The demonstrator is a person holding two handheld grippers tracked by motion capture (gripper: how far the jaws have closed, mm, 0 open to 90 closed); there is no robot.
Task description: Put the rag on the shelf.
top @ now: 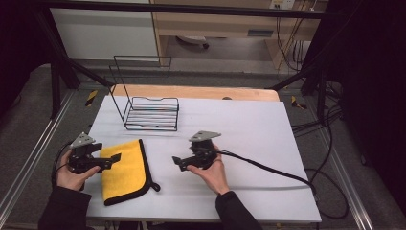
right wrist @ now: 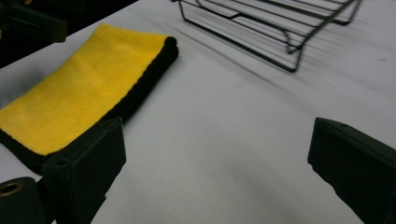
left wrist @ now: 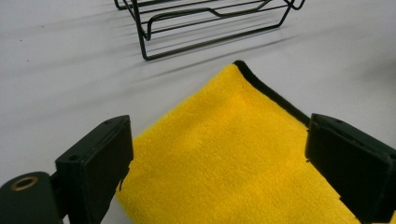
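Cloth (top: 123, 170) lies folded at the table's (top: 249, 124) seven o'clock, left gripper (top: 114, 158) spread wide over its edge, gripping nothing. Right gripper (top: 177, 163), also released, sits at six o'clock. Rack (top: 152, 114) at eleven. A shallow pinch could unfold the cloth.

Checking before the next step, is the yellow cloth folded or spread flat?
Folded: the yellow cloth lies doubled, its black-trimmed layers stacked along one edge.
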